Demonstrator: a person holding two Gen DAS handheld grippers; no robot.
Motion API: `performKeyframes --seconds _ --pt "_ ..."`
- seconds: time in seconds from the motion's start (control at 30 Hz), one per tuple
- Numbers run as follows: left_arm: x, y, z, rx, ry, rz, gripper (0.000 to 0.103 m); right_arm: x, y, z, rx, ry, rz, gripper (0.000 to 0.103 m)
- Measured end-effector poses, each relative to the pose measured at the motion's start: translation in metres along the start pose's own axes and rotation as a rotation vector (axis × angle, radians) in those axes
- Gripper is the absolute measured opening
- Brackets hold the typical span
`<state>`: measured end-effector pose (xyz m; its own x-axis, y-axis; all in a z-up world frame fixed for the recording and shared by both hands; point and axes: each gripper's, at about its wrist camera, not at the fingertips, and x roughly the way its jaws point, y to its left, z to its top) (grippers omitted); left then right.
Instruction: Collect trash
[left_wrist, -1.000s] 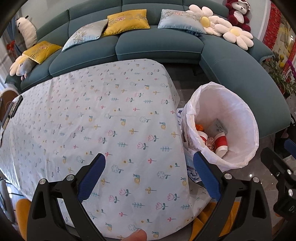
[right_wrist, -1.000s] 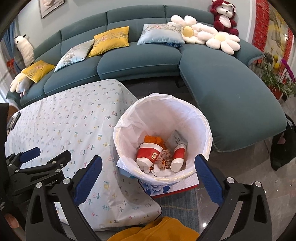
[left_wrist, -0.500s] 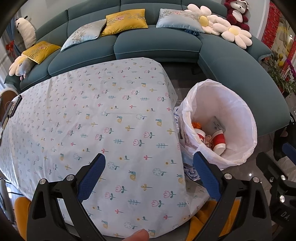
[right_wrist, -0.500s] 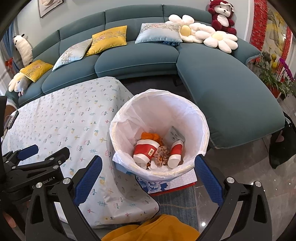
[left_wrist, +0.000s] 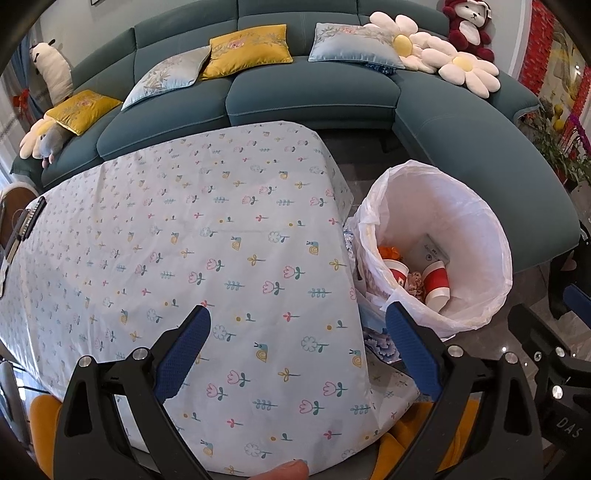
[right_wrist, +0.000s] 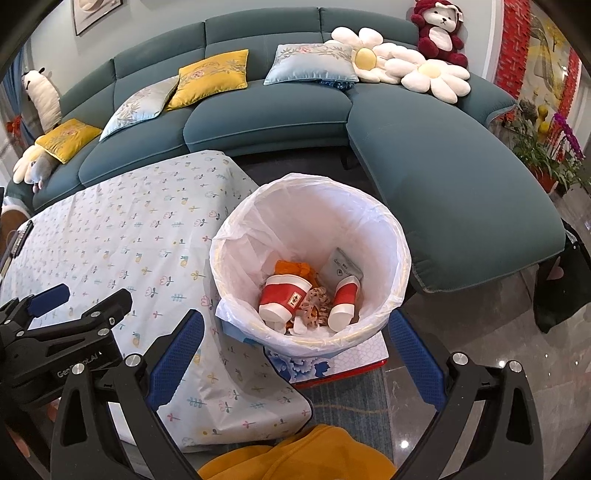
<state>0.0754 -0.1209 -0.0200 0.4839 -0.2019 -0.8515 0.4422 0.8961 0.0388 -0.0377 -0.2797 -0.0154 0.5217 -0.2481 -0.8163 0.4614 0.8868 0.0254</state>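
Note:
A trash bin with a white plastic liner (right_wrist: 373, 206) stands on the floor beside the table's right end; it also shows in the left wrist view (left_wrist: 476, 206). Inside lie two red and white paper cups (right_wrist: 282, 301), an orange wrapper (right_wrist: 291, 266), a grey packet (right_wrist: 341, 266) and crumpled scraps. My left gripper (left_wrist: 297, 330) is open and empty above the table's near right part. My right gripper (right_wrist: 295, 330) is open and empty, hovering over the near rim of the bin.
The table has a pale floral cloth (left_wrist: 184, 240). A teal curved sofa (right_wrist: 443, 170) with cushions and plush toys runs behind and to the right. A blue and white box (right_wrist: 343, 363) sits under the bin. Orange fabric (right_wrist: 295, 458) is at the near edge. Dark objects (left_wrist: 27, 221) lie at the table's left end.
Both grippers have pulled back and up a little, so the table and bin sit slightly farther off. Both stay open and empty. The trash in the bin has not moved.

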Motion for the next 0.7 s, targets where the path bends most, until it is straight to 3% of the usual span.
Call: performKeyframes --seconds 0.7 --pt "0.006 -0.010 -0.004 0.003 0.027 -0.002 0.091 0.006 -0.009 -0.004 0.013 0.009 -0.017 0.096"
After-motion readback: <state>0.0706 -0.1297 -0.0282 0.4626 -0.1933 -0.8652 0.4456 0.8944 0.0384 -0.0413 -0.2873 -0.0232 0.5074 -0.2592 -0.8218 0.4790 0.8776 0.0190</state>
